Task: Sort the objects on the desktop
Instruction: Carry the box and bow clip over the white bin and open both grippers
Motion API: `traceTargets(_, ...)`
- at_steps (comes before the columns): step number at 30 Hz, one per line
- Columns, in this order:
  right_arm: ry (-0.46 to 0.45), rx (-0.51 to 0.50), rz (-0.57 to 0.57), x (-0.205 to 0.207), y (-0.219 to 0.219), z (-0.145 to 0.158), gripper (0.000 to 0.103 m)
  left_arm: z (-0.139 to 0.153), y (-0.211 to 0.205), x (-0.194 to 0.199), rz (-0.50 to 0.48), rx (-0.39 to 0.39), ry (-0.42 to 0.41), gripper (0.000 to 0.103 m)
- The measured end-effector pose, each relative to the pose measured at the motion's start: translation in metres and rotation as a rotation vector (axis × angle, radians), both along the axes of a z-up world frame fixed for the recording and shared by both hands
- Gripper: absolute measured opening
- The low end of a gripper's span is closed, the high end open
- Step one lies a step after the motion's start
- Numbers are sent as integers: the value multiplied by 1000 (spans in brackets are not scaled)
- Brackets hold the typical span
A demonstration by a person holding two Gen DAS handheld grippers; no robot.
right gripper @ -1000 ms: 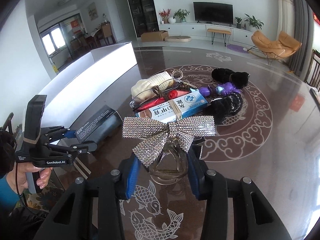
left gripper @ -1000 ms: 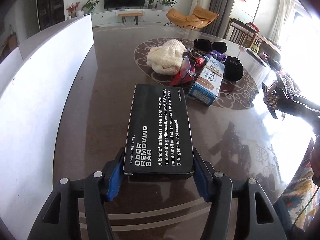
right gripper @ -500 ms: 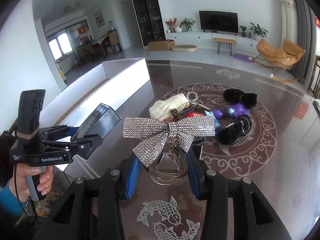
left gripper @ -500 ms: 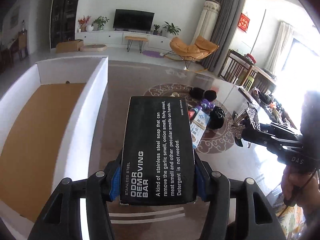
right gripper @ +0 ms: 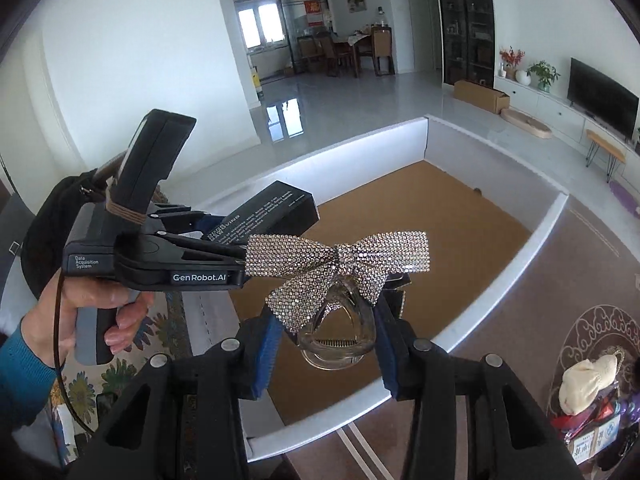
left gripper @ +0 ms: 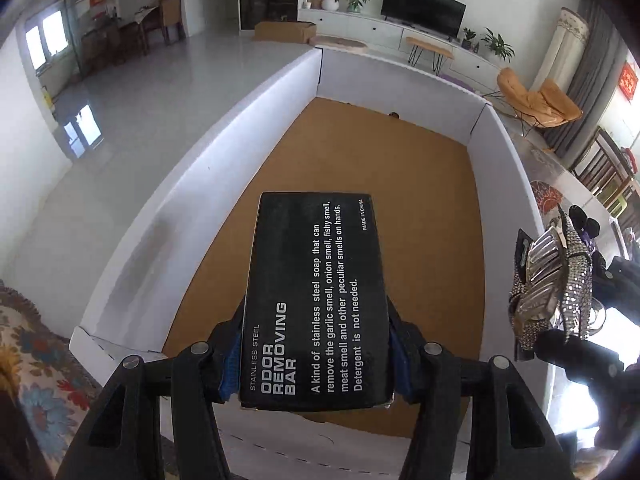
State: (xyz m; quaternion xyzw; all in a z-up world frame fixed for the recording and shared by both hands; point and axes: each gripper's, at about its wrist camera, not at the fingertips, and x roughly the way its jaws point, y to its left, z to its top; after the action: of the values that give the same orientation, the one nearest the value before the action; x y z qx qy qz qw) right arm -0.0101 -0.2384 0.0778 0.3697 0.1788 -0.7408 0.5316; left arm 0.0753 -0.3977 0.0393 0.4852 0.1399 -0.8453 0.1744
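My left gripper is shut on a black "odor removing bar" box and holds it above the brown floor of a large white-walled box. My right gripper is shut on a clear hair claw clip with a rhinestone bow, held over the near part of the same white box. In the right wrist view the left gripper with the black box is just left of the bow. In the left wrist view the bow clip hangs at the right, above the box's right wall.
The remaining pile lies on the dark patterned table at lower right: a cream knitted item, a blue-and-white carton and red and purple items. A floral cloth lies at the left, beside the box.
Both grippers have swung left from the table to over the white box, each still carrying its object. The pile is now far off to the right.
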Motion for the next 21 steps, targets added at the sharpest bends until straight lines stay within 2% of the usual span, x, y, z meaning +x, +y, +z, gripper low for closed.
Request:
traceTargets(5,-14,128,5,-3,-39,-45,45,-12,-2,2,7,-7,-21,59)
traceTargets(7,-17,157,-5,-6,-43,-56,52,-10,-1,2,16,-8,-11,61)
traceTargets(8,-19,157,-10,-8,-41,-58,61,-8,0,2,23,-12,1,61)
traceTargets(10,-16,121,-23,-9,-34,-54,70,1,7,0,25,-18,41,61)
traceTargets(12,-7,81,-38,-12,-23,-46,83,12,19,-3,22,-26,80,61)
traceTargets(15,22,11,-71,-17,6,-31,86,34,56,-4,-31,-30,158,61)
traceTargets(17,56,-38,-118,-21,37,-23,90,47,94,-8,-112,-11,214,61)
traceTargets(21,149,-110,-298,-35,127,-22,98,55,198,-11,-328,30,281,76)
